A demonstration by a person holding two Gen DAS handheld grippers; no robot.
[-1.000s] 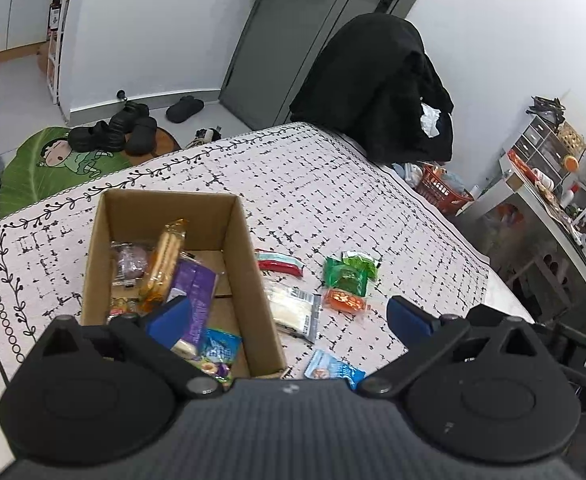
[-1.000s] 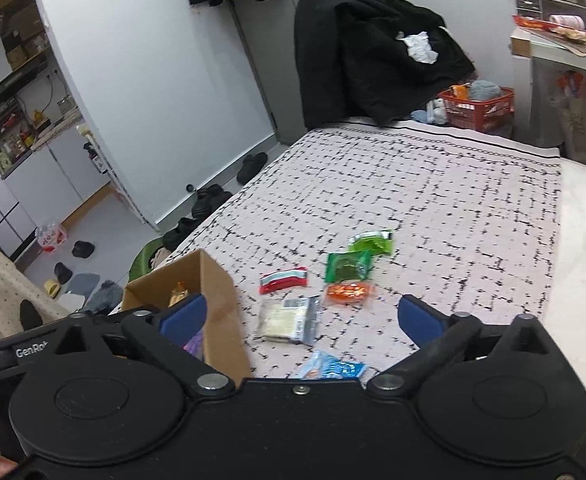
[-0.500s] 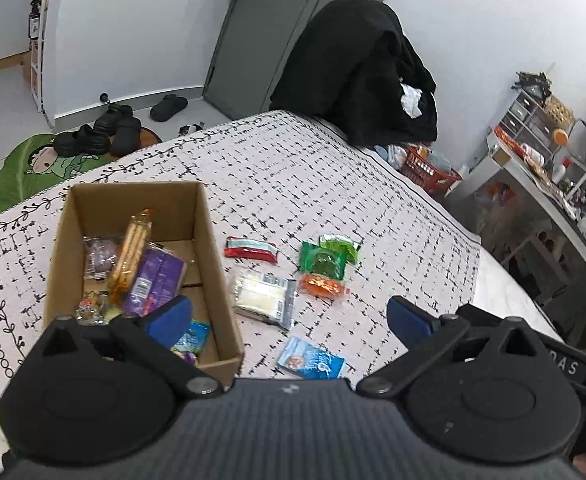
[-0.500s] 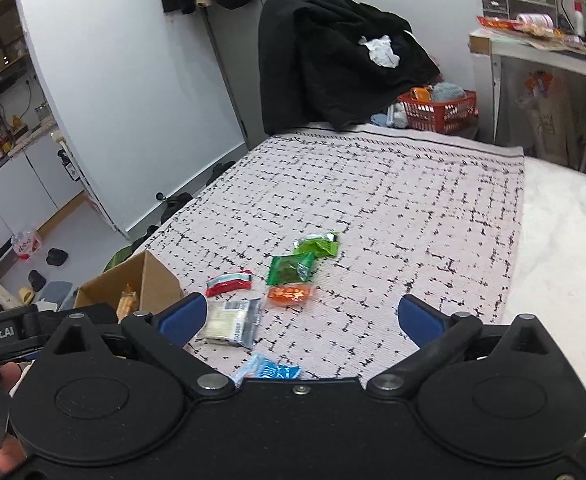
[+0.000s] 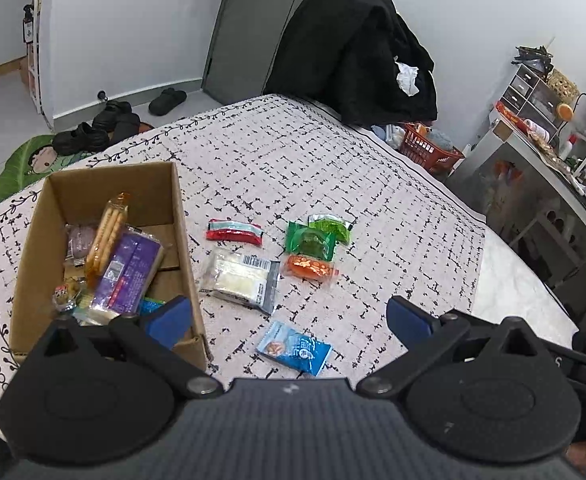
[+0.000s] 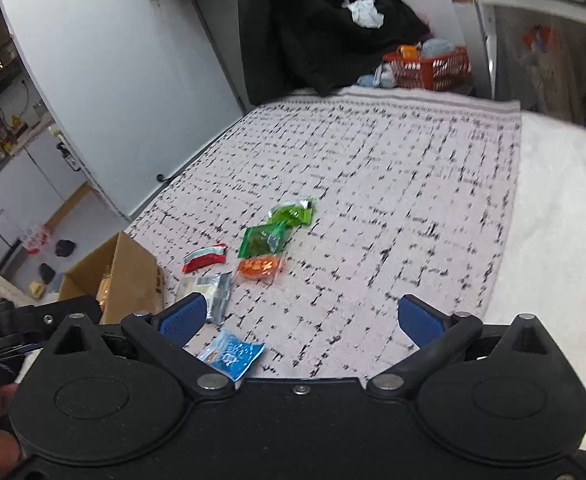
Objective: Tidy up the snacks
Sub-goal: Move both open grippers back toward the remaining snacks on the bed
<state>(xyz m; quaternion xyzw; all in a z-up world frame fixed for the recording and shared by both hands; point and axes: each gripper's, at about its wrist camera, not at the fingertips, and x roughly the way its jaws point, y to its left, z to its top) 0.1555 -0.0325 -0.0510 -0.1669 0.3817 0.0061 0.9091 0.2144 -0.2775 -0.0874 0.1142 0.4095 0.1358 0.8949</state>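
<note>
Six loose packets on the bedspread (image 5: 373, 184) beside the cardboard box (image 5: 181, 216), left wrist view; my left gripper (image 5: 289, 320) wide, empty, above the blue packet (image 5: 295, 348). Light, crinkly, slippery film; pinch the sealed end. Right wrist view: right gripper (image 6: 301, 320) wide, empty, blue packet (image 6: 233, 354) nearest.

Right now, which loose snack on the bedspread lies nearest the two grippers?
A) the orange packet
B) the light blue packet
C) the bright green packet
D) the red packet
B: the light blue packet lies lowest in both wrist views, just ahead of the open left gripper and the open right gripper, while the red packet, orange packet and bright green packet lie farther out.
</note>
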